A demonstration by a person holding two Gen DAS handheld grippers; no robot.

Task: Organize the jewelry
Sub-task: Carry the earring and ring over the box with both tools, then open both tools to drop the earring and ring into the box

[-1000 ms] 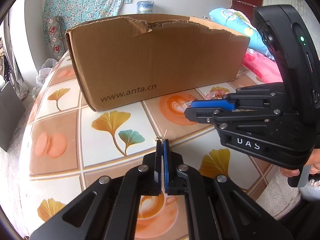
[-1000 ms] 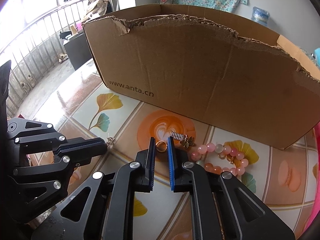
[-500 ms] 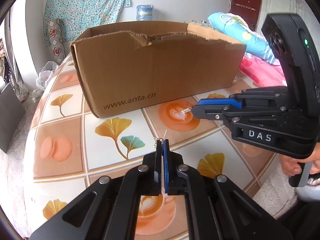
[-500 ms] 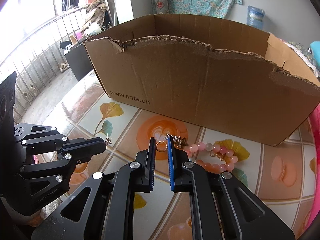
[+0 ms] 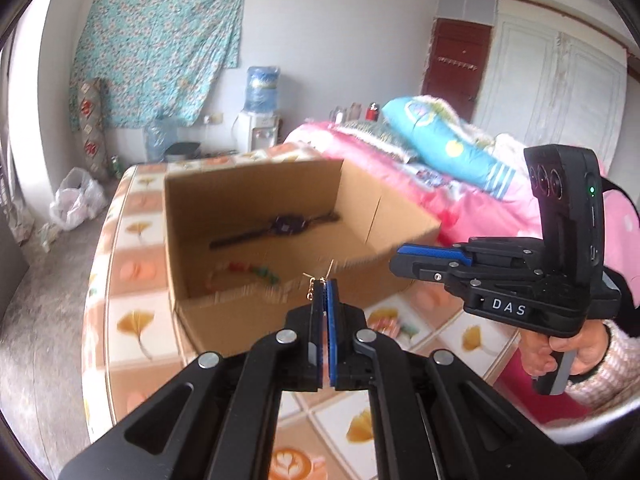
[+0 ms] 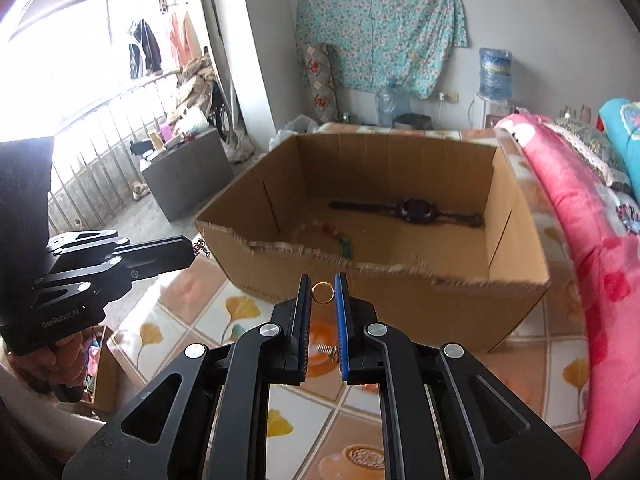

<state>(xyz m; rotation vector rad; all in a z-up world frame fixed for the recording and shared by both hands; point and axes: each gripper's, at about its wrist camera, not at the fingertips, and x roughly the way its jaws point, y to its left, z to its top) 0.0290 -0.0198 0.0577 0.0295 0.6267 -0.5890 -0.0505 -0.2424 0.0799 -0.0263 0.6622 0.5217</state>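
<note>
While both black two-finger grippers hang in the air in front of the torn near wall of the open brown cardboard box (image 6: 400, 200), each has a small piece of jewelry pinched at its tips. The left gripper (image 5: 324, 282) is fully closed, its pads pressed together on a thin gold dangling earring (image 5: 311, 286) whose wire sticks out above the tips and whose chain hangs at the left pad. The right gripper (image 6: 323, 280) stands only slightly apart, its black and blue pads clamping a small gold ring (image 6: 322, 293) upright between them. Both point forward and downward toward the box, the left one seen side-on from the right wrist camera at the box's left corner. A hand (image 5: 560, 350) in a knitted pink-and-white cuff grips the right tool's handle. Inside the box, a dark wristwatch (image 6: 416, 210) lies along the far wall and a beaded bracelet with red and green beads (image 6: 332, 236) lies by the near wall. The box sits on a table with a ginkgo-leaf patterned cloth (image 6: 240, 312).
</note>
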